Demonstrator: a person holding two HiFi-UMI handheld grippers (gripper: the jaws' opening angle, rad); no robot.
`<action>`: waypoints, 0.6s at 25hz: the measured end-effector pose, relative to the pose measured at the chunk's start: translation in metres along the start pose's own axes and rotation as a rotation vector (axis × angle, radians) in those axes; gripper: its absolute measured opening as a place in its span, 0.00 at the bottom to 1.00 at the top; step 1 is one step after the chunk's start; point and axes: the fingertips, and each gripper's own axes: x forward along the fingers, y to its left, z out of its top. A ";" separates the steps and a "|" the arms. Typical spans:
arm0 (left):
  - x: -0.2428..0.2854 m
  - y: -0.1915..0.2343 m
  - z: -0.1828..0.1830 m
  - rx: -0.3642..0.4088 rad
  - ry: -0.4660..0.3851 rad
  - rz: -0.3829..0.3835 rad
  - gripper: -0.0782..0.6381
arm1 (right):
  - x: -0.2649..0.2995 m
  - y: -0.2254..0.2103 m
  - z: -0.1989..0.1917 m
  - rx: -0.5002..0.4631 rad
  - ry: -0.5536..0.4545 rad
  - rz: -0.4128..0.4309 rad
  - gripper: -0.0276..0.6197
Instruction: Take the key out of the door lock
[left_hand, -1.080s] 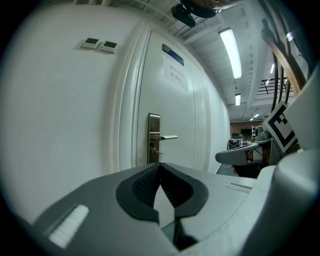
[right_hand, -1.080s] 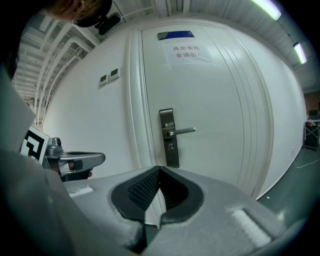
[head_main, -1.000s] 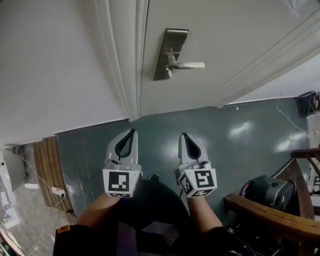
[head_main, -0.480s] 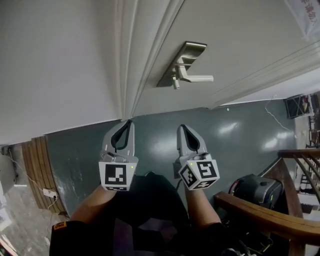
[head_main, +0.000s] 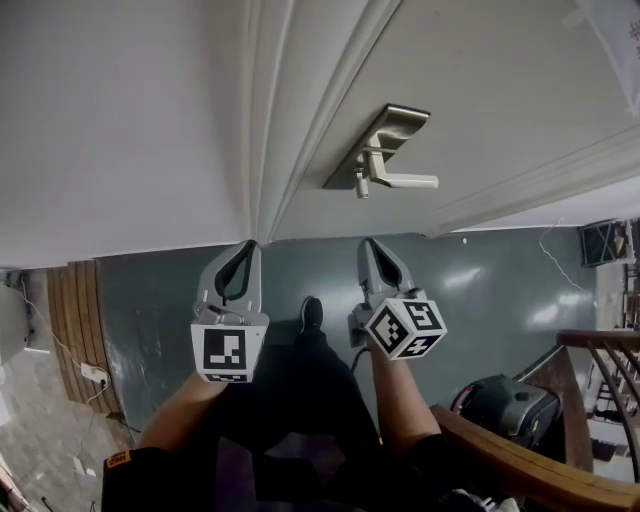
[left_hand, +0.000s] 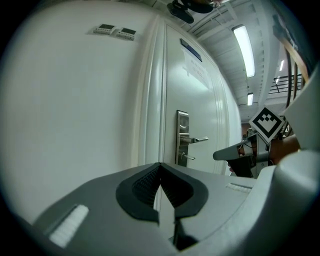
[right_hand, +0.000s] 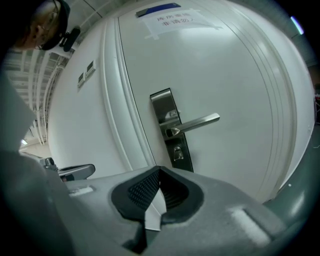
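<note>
Facing lock (head_main: 378, 148): left tongs (head_main: 252, 245), right tongs (head_main: 368, 243)

White wall (head_main: 100, 120), grey-green floor (head_main: 500, 270), wooden railing (head_main: 520, 463) at right.

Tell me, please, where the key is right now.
In the right gripper view, the key sits in the lock plate, just below the lever handle.

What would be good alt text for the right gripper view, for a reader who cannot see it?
The right tool, shut and empty, points at a white door. A key sits in its metal lock plate, below the lever handle.
</note>
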 end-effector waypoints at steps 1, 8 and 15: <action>0.001 0.002 -0.001 0.003 0.005 0.022 0.13 | 0.005 -0.003 0.001 0.006 0.004 0.016 0.03; 0.024 -0.005 -0.003 -0.025 0.020 0.143 0.13 | 0.032 -0.019 0.008 0.057 0.067 0.185 0.03; 0.050 -0.025 -0.012 -0.047 0.058 0.203 0.18 | 0.055 -0.029 0.004 0.153 0.141 0.341 0.13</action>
